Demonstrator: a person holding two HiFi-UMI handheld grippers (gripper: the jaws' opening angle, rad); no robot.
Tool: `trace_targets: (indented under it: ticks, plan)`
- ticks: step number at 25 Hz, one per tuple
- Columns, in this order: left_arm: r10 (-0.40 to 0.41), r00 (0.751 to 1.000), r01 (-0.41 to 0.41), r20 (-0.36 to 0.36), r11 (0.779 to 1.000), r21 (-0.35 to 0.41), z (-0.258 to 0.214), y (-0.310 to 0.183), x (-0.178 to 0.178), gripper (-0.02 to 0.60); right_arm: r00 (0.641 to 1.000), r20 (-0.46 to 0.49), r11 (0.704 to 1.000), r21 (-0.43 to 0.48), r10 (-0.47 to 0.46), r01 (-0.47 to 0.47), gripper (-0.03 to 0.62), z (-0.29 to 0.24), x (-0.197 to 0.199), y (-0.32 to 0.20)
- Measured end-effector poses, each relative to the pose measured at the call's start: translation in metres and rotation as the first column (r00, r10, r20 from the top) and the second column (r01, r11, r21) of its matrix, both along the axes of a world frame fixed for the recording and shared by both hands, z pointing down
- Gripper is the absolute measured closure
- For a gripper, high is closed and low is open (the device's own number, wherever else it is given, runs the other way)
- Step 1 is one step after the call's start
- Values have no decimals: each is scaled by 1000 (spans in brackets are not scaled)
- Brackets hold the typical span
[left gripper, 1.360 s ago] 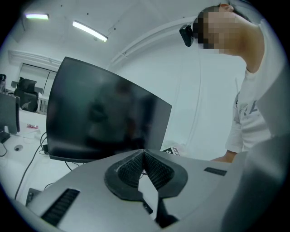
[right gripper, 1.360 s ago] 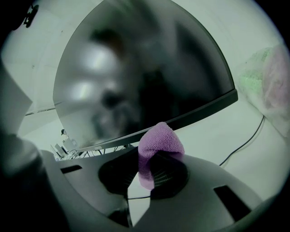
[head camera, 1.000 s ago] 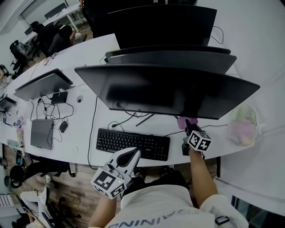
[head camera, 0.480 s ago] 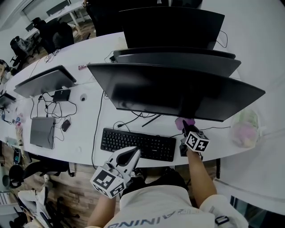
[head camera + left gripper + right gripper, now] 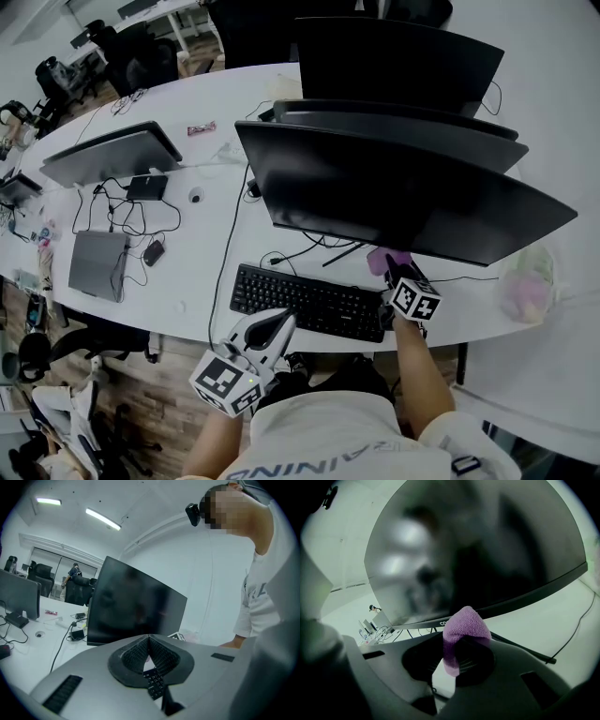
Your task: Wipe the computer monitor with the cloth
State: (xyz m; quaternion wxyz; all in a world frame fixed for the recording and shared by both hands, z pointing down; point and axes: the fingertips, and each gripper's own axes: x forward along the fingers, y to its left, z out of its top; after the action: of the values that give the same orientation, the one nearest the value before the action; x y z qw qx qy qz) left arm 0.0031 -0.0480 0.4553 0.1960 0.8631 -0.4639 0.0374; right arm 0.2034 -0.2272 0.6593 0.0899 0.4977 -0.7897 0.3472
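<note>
My right gripper (image 5: 458, 645) pinches the cloth (image 5: 462, 626), monitor (image 5: 478, 550) just ahead. Left gripper (image 5: 149, 642) closed, empty. Risk: thin cloth tuft, so I may scrape the screen.

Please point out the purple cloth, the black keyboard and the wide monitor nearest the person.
purple cloth (image 5: 464, 623): right gripper view, its rounded top.
black keyboard (image 5: 309, 302): head view, middle of the keys.
wide monitor (image 5: 403, 202): head view, middle of its dark panel.

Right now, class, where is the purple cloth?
The cloth is right of centre in the head view, pinched in the right gripper, just under the bottom edge of the front monitor, beside the right end of the keyboard.
</note>
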Motion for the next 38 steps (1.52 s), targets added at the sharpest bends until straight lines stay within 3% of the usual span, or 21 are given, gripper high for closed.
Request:
trace_targets:
  ticks: [9,38]
  plan:
    - [-57,998,57,10,998,12,-4,11,-39,574,999,5,999,9,-54,54,539,0,-45,-1]
    - [-190,982,190,9,982,6,1,30,-113,575,979,-4,979,-18,-205,205,539,1,-155,-3]
